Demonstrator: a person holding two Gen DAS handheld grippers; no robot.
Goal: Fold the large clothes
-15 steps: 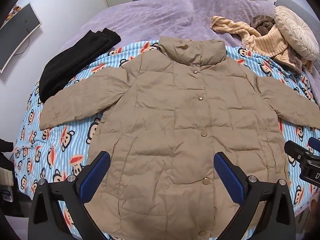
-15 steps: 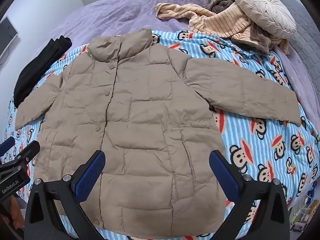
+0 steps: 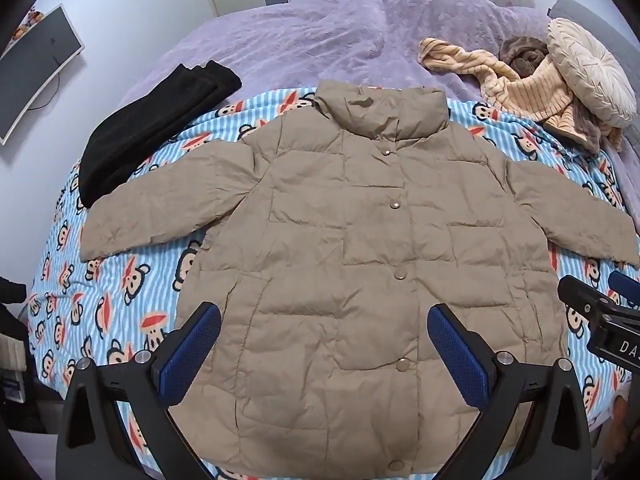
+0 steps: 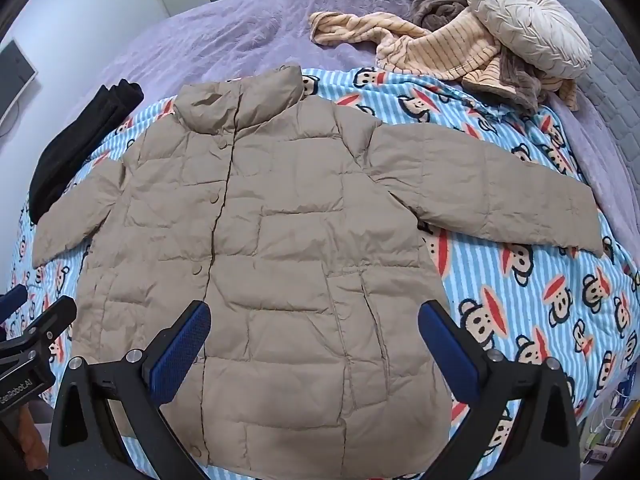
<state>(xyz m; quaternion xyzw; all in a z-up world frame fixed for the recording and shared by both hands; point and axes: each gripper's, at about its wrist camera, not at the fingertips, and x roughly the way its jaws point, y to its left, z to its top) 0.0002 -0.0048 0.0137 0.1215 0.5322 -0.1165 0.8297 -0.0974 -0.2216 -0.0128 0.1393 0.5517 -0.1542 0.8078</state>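
Observation:
A tan quilted puffer jacket [image 3: 360, 248] [image 4: 280, 248] lies flat and buttoned on a blue striped monkey-print sheet [image 3: 120, 280] [image 4: 540, 300], collar away from me, both sleeves spread out to the sides. My left gripper [image 3: 324, 354] hangs above the jacket's lower front, jaws wide open, nothing between the blue pads. Above the jacket's lower right half my right gripper [image 4: 314, 348] is likewise open and empty. Each gripper shows at the edge of the other's view: right gripper [image 3: 600, 320], left gripper [image 4: 32, 340].
A folded black garment [image 3: 152, 136] [image 4: 80, 140] lies beyond the left sleeve. A heap of cream and brown knitwear [image 3: 520, 84] [image 4: 440, 52] and a round cream cushion [image 3: 592, 68] [image 4: 528, 28] sit at the far right on the purple bedspread [image 3: 300, 40]. A monitor [image 3: 36, 64] hangs on the left wall.
Both views have shifted only slightly; the jacket sits a little lower in the frames. Jaws stay open, and the jacket has not moved.

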